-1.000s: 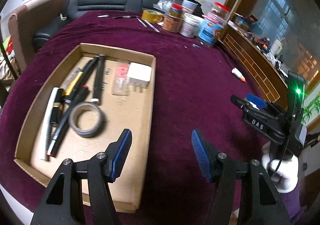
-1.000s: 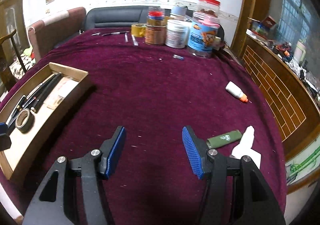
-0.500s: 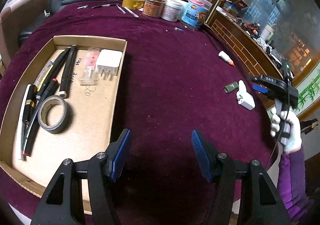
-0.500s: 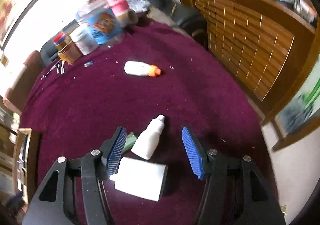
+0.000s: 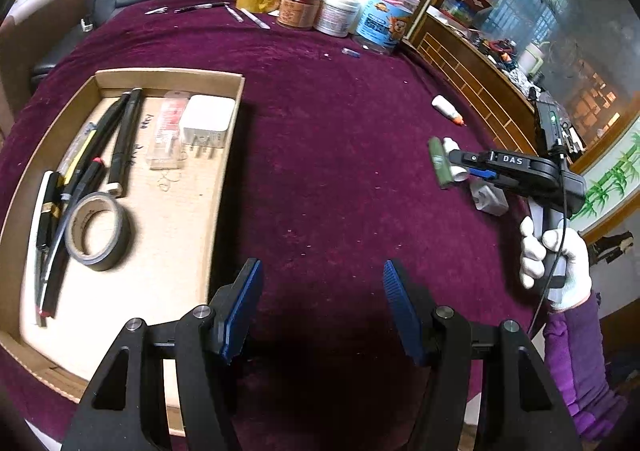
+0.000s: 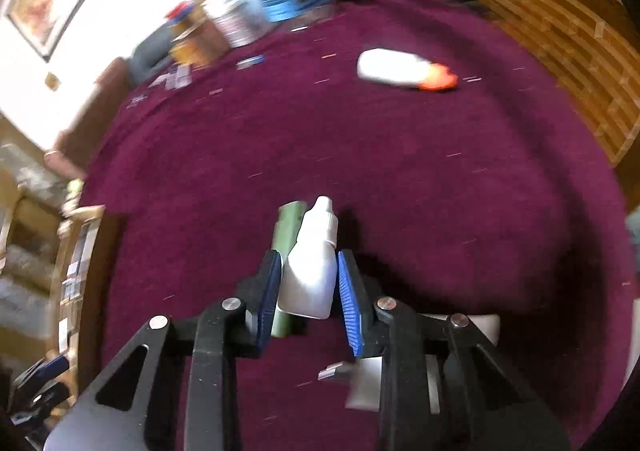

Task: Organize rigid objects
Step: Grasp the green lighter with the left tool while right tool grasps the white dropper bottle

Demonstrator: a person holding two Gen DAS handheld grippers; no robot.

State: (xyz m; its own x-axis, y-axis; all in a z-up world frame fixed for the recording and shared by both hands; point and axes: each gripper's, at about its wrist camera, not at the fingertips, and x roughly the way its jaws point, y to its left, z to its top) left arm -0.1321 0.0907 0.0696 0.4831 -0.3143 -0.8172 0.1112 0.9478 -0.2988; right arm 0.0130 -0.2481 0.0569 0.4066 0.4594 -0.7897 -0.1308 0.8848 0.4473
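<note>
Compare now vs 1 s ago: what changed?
The right gripper swung right and closed on the white dropper bottle, with the green lighter caught alongside; both look lifted. The left gripper stayed open and empty; cardboard tray contents unchanged.

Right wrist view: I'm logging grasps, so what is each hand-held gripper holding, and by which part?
The right hand-held gripper clamps the white dropper bottle across its body, cap forward. A green lighter seems pinched alongside. The left hand-held gripper holds nothing.
</note>
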